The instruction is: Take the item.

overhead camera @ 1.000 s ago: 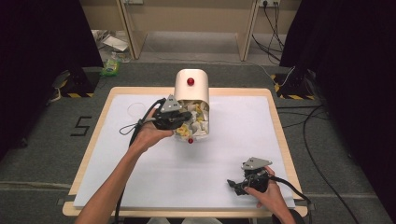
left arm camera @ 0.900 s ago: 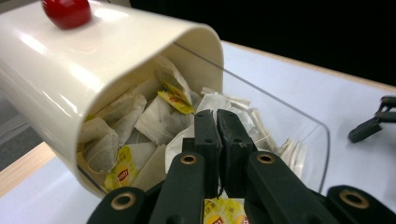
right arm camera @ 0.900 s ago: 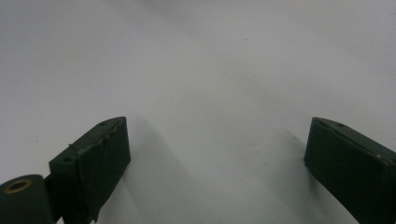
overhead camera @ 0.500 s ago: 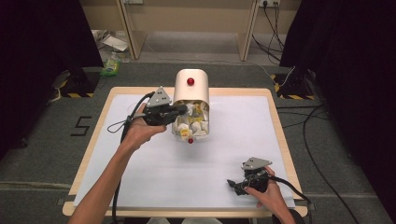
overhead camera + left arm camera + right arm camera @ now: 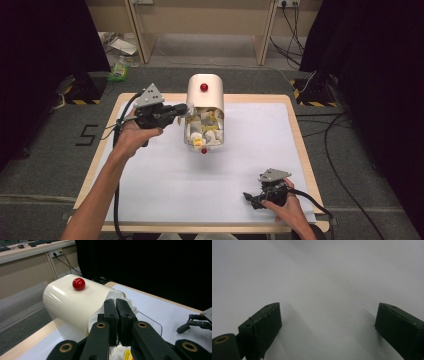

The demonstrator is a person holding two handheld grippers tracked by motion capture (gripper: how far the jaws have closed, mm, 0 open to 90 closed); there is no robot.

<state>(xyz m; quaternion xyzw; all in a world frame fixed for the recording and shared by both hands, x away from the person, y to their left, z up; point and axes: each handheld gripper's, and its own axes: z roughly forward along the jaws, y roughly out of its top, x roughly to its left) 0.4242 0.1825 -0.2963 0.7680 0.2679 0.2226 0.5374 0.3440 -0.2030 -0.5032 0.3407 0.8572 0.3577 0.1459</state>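
Observation:
A cream box (image 5: 205, 95) with a rounded cover and a red knob (image 5: 204, 87) stands at the back middle of the table. Its clear front part (image 5: 205, 132) shows several white and yellow packets and carries a second red knob (image 5: 203, 150). My left gripper (image 5: 184, 109) hovers at the box's left side with its jaws shut. In the left gripper view the gripper (image 5: 117, 312) points at crumpled white packets (image 5: 130, 303) beside the cream box (image 5: 72, 302); I see nothing pinched between the jaws. My right gripper (image 5: 252, 198) rests low on the white table cover near the front right, and in its own view the gripper (image 5: 327, 325) is open and empty.
A white cover (image 5: 260, 150) lies over the wooden table (image 5: 295, 120). Cables trail from both grippers. Beyond the table are grey floor, cupboards and black curtains. The right gripper (image 5: 192, 323) also appears far off in the left gripper view.
My left gripper has risen and moved left, from above the packets in the box's clear part to the box's left edge. The right gripper has stayed in place.

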